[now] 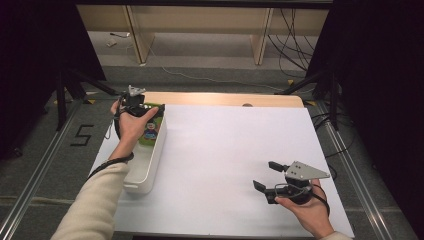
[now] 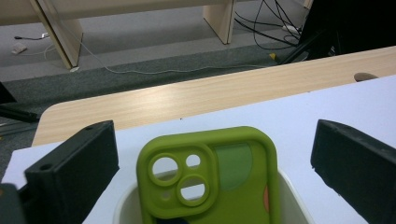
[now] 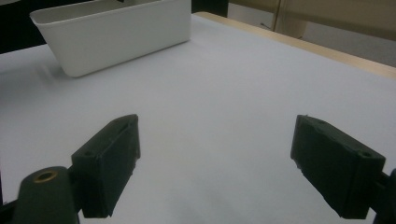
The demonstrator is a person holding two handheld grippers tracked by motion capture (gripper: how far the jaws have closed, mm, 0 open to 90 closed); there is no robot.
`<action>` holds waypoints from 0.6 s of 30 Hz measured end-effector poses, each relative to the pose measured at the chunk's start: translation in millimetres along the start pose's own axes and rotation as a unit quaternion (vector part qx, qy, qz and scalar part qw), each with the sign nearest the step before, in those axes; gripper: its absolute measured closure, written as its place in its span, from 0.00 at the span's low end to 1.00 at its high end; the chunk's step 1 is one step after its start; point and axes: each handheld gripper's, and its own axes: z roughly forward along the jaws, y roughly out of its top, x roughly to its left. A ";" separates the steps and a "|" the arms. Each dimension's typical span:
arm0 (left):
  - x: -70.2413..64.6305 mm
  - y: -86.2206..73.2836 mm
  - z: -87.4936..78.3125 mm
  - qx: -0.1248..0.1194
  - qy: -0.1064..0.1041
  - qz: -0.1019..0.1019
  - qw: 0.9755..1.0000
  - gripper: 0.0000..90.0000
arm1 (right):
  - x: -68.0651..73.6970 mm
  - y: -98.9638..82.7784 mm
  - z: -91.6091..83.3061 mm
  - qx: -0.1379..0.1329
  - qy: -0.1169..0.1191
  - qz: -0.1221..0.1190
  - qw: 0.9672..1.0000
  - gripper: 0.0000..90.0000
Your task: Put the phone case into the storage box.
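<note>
The left gripper [image 2: 210,158] is hovering with fingers [image 2: 74,172] spread wide, touching nothing; the green phone case [image 2: 210,182] is standing between them inside the white tub [image 1: 150,165]. The right gripper [image 3: 219,163] is resting over the bare worktop [image 1: 230,150], its fingers [image 3: 341,168] spread, well apart from the tub.

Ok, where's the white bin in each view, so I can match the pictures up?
High view: the white bin lies along the table's left edge, under the left gripper, with a green phone case in it.
Left gripper view: its rim curves along the bottom, around the phone case.
Right gripper view: top left, side wall facing the camera.
Shared landmark: the white table sheet it stands on.
</note>
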 end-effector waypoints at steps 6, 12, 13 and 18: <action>1.7 1.9 -8.1 -0.005 -0.011 -0.002 1.000 0.00 | 0.2 0.1 0.0 0.001 0.000 0.000 1.000 0.18; 3.8 1.7 -17.9 -0.011 -0.022 -0.006 1.000 0.00 | -0.1 0.0 -0.2 0.000 -0.001 0.000 1.000 0.18; 4.2 1.5 -19.8 -0.011 -0.023 -0.007 1.000 0.00 | 0.0 0.0 -0.2 0.000 -0.001 0.001 1.000 0.18; 5.2 0.2 -29.4 -0.017 -0.030 -0.011 0.999 0.00 | 0.3 0.1 -0.2 0.001 -0.001 0.000 1.000 0.18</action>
